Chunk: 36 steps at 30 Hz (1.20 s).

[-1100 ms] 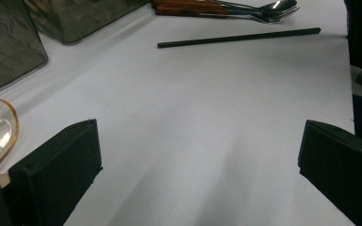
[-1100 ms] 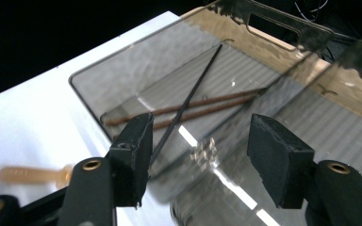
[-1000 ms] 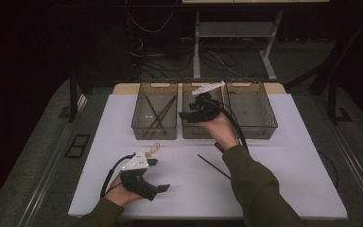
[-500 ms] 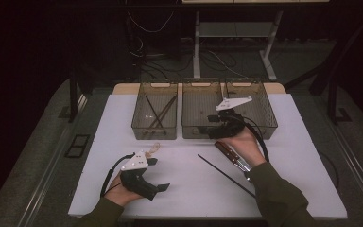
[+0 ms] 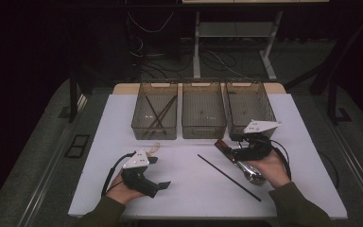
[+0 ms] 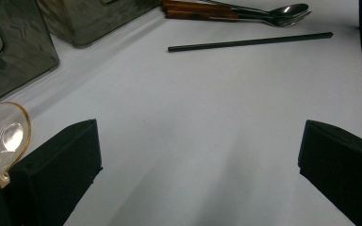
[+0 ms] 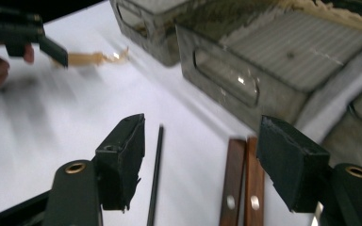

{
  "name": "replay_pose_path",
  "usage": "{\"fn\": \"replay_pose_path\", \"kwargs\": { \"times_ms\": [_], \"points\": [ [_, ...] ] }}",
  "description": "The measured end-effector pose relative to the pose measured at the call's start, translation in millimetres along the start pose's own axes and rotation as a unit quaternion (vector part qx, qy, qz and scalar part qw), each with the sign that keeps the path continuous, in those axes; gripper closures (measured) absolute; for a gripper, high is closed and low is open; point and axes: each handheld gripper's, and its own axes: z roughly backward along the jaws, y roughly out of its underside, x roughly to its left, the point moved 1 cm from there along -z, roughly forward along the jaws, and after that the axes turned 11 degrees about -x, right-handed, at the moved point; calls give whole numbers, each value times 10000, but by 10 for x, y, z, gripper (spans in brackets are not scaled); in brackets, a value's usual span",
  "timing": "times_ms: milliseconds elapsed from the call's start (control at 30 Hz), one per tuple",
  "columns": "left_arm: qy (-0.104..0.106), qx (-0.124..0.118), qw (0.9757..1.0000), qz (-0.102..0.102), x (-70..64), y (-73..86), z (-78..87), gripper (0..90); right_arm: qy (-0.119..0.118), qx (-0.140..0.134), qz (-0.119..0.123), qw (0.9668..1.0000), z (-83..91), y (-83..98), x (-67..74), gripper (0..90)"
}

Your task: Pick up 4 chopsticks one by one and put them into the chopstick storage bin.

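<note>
The right gripper (image 7: 200,162), jaws just opened wider and empty, hovers over the wooden-handled spoon and fork (image 7: 242,183) lying together before the right bin (image 5: 250,106); stiff, light, slippery at the metal, so best gripped mid-handle.

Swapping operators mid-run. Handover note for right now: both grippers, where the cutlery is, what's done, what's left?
Left gripper: open, empty, resting low on the white table beside the clear plastic spoon.
Right gripper: jaws have just been opening, nothing gripped, poised over the two wooden-handled utensils in front of the right bin.
Loose black chopstick lies mid-table.
Done: left bin holds a few chopsticks. Middle bin looks nearly empty.
Left, likely: sort the wooden-handled spoon and fork, the chopstick and the plastic spoon into bins.
</note>
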Motion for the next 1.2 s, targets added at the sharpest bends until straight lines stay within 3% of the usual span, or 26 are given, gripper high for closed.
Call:
{"fn": "replay_pose_path", "kwargs": {
  "times_ms": [333, 600, 900, 1200],
  "points": [
    [-11, 1, 10000, -17, -3, -2, 13, 0, -55, 95, -22, 9999, 312, 273, 92, 347],
    [-27, 35, 10000, -17, -18, 14, 24, 0, -210, 446, 108, 9987, 468, 517, 242, 510],
    [-22, 57, 10000, -77, -33, 13, 35, 0, -266, 960, 195, 9948, 417, 689, 352, 692],
    [1, 27, 10000, -61, -41, 20, 28, 0, -136, 1417, 431, 9889, 322, 774, 391, 773]
  ]
}}
